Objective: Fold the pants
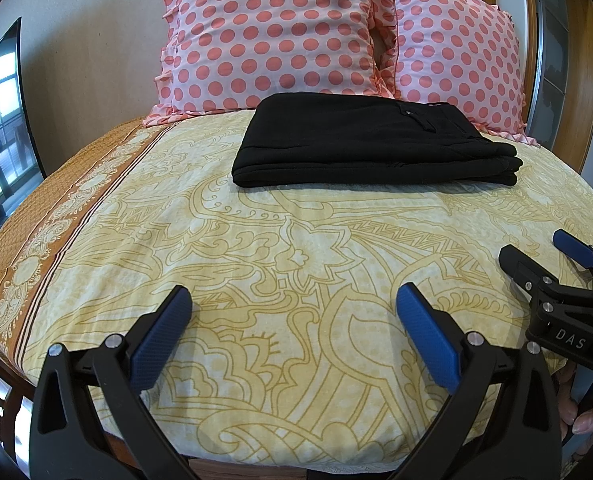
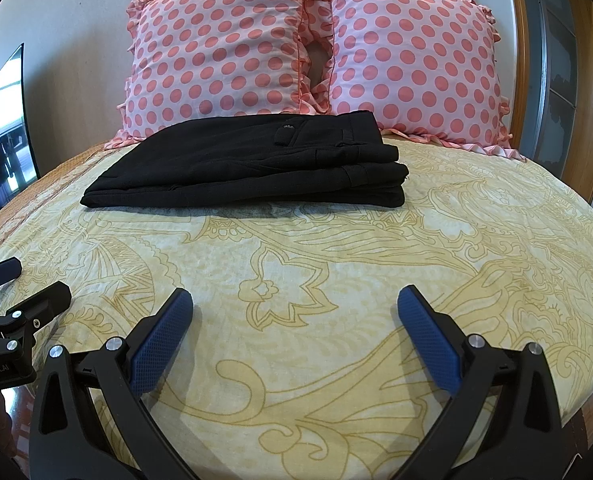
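Black pants (image 1: pixel 372 144) lie folded in a flat stack on the yellow patterned bed sheet (image 1: pixel 256 260), just in front of the pillows; they also show in the right wrist view (image 2: pixel 252 164). My left gripper (image 1: pixel 294 300) is open and empty, held above the sheet well short of the pants. My right gripper (image 2: pixel 294 300) is open and empty, likewise back from the pants. The right gripper shows at the right edge of the left wrist view (image 1: pixel 532 248), and the left gripper at the left edge of the right wrist view (image 2: pixel 36 280).
Two pink polka-dot pillows (image 1: pixel 272 36) (image 1: pixel 456 64) lean against the headboard behind the pants. An orange border (image 1: pixel 36 240) runs along the bed's left side. A wooden frame (image 1: pixel 528 20) stands at the right. A dark screen (image 1: pixel 0 120) is at the left.
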Action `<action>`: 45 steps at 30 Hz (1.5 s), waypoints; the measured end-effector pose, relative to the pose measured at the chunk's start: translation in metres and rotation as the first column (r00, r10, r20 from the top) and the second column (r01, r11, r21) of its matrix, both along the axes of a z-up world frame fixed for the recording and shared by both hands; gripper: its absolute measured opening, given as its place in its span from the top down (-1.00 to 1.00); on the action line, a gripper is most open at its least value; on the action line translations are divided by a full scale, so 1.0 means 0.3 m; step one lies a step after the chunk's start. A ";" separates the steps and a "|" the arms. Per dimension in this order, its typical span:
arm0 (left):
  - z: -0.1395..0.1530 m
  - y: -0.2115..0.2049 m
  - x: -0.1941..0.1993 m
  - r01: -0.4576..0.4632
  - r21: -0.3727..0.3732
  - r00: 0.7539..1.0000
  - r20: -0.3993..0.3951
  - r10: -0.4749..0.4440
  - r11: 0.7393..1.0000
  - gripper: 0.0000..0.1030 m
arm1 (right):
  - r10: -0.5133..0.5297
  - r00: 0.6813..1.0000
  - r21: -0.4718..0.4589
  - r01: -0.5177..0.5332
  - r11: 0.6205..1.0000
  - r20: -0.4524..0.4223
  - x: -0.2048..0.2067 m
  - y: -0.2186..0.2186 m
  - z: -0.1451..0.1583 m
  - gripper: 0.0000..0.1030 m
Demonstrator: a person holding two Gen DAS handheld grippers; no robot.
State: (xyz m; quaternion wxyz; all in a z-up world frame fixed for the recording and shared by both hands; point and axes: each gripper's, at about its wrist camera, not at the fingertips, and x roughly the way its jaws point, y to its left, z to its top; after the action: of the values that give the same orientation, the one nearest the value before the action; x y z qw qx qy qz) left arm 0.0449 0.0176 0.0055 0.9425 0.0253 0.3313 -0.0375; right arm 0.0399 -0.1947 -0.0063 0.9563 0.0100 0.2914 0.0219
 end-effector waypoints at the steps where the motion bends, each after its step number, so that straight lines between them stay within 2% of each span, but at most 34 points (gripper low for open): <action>1: -0.001 0.000 -0.001 0.000 0.000 1.000 0.000 0.000 1.000 -0.97 | 0.000 1.000 0.000 0.000 1.000 0.000 0.000 0.000 0.000 -0.97; 25: 0.003 0.006 0.013 0.000 -0.002 1.000 -0.031 0.000 1.000 -0.97 | 0.000 1.000 0.000 0.000 1.000 0.000 0.000 0.000 0.000 -0.97; 45: 0.005 0.007 0.017 0.004 -0.002 1.000 -0.027 -0.004 1.000 -0.97 | 0.000 1.000 0.001 0.000 1.000 0.001 0.000 0.000 -0.001 -0.97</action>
State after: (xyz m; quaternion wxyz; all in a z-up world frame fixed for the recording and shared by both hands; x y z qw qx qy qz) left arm 0.0501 0.0198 0.0072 0.9379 0.0246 0.3436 -0.0401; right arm 0.0399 -0.1948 -0.0065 0.9564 0.0103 0.2911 0.0220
